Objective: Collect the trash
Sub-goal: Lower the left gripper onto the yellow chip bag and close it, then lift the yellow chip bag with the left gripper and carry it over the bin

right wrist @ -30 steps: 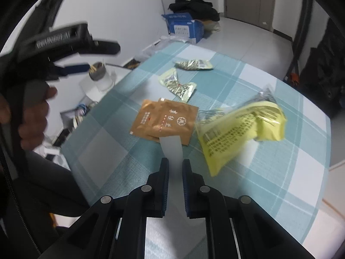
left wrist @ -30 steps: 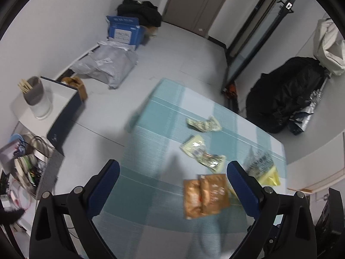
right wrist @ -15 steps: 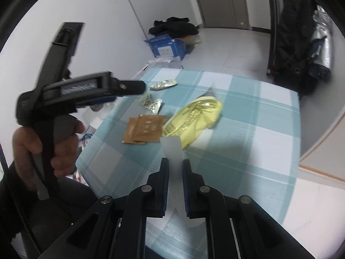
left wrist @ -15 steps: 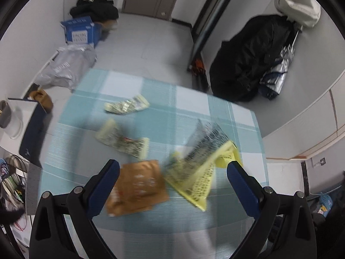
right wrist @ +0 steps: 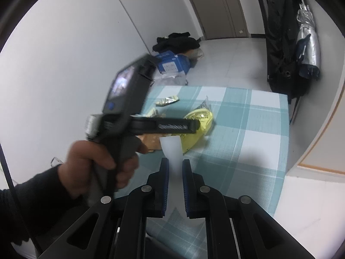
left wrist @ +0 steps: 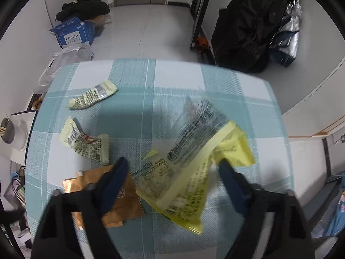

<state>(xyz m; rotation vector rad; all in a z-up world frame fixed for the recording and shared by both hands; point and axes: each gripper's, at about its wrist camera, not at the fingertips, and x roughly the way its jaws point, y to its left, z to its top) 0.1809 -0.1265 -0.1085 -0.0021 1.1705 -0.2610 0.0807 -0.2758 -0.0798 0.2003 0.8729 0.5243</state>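
I see the counter (left wrist: 176, 75), draped in teal-and-white checked cloth, carrying the trash. The crumpled yellow-and-clear plastic wrapper (left wrist: 189, 168) lies near its middle, between the blue pads of my left claw (left wrist: 174, 172), which points steeply down, jaws closing, not yet touching it. The person's left hand (right wrist: 97, 164) grips that tool's handle. My right claw (right wrist: 174, 166) is clenched on a white paper strip (right wrist: 171, 149).

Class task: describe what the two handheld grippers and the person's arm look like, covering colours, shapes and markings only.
Both the left gripper and right gripper have black angular bodies with silver pivot screws and blue-padded fingers. The left one has a pistol-style handle. The person's arm wears a dark sleeve.
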